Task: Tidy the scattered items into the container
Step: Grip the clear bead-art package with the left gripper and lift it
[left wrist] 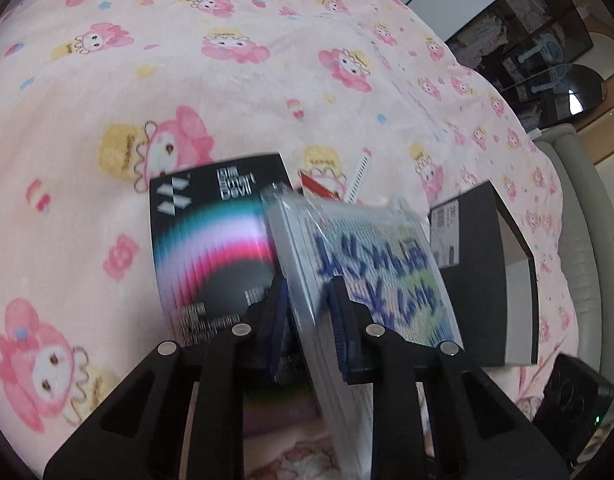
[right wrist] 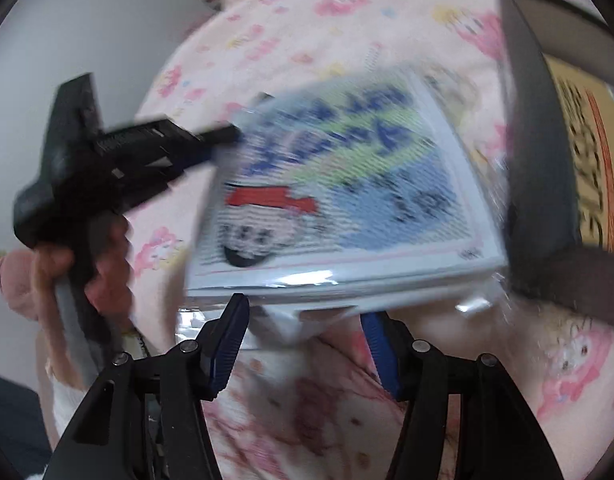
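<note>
The flat white packet wrapped in clear plastic, printed with a blue and green cartoon picture (left wrist: 371, 268), is pinched at one edge between the jaws of the left gripper (left wrist: 307, 300), which have closed down narrow onto it, so the packet stands tilted on its edge and juts forward from the blue pads. From the right wrist view the same packet (right wrist: 347, 200) hangs just ahead of the right gripper (right wrist: 303, 336), whose jaws stand wide with nothing between them, their tips just under the packet's lower edge without pressing it. A hand (right wrist: 103, 264) holds the left tool at the far left. Beyond the left jaws and to their left lies a black card box with a rainbow arc (left wrist: 215, 240) flat on the pink cartoon-print blanket of the bed (left wrist: 187, 80); to their right sits the open dark grey box that serves as container (left wrist: 491, 280), its wall close beside the packet. The main risk, I judge, is slippage: the hold is on a slick plastic wrap near one edge only, so the packet's weight could swing it or slide it out during the carry. It could also catch on the container's near wall if brought in too low, or be knocked by the right jaws.
</note>
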A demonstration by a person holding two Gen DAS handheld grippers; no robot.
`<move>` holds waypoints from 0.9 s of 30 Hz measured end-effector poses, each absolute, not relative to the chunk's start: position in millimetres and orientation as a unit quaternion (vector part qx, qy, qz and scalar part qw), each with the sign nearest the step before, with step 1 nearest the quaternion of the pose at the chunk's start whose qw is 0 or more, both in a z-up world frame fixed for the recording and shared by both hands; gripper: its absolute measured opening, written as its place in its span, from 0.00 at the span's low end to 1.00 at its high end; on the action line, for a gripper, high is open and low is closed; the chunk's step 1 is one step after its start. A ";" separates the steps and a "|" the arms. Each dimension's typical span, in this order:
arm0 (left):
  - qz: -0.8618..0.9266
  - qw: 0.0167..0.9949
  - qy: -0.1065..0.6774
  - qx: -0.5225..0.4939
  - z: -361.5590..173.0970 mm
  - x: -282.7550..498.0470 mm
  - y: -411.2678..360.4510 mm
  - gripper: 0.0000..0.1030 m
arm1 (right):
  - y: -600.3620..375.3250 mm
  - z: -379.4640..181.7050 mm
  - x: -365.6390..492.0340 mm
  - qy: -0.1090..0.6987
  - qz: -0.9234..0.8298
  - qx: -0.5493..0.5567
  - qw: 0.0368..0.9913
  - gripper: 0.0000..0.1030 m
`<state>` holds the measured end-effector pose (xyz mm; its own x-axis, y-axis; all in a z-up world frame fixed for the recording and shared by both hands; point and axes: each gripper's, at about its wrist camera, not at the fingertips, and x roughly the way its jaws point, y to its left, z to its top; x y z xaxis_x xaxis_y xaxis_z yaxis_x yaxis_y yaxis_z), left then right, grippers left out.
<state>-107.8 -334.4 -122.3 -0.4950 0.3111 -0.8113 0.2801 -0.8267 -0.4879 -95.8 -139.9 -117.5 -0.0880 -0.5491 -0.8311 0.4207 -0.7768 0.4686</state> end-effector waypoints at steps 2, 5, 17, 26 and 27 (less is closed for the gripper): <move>0.812 0.009 -0.298 -0.501 -117.1 -100.0 -335.9 0.25 | -137.5 -119.7 -94.9 -0.058 -0.734 0.592 0.327 0.53; 0.810 0.000 -0.309 -0.498 -116.5 -103.1 -345.3 0.64 | -121.2 -131.1 -99.1 -0.089 -0.724 0.608 0.313 0.53; 0.804 0.026 -0.329 -0.495 -126.4 -115.8 -331.9 0.26 | -103.3 -131.9 -102.2 -0.105 -0.727 0.611 0.293 0.53; 0.813 -0.015 -0.360 -0.457 -109.8 -37.5 -342.9 0.23 | -121.0 -111.5 -115.1 -0.087 -0.757 0.577 0.295 0.55; 0.809 -0.014 -0.369 -0.457 -112.6 -30.6 -341.4 0.24 | -124.2 -107.0 -117.0 -0.082 -0.765 0.566 0.296 0.55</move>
<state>-30.6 -341.4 -112.6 -0.5816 0.3145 -0.7502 0.3597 -0.7277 -0.5840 -117.0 -124.2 -107.0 -0.1845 -0.5463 -0.8170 0.3600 -0.8111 0.4611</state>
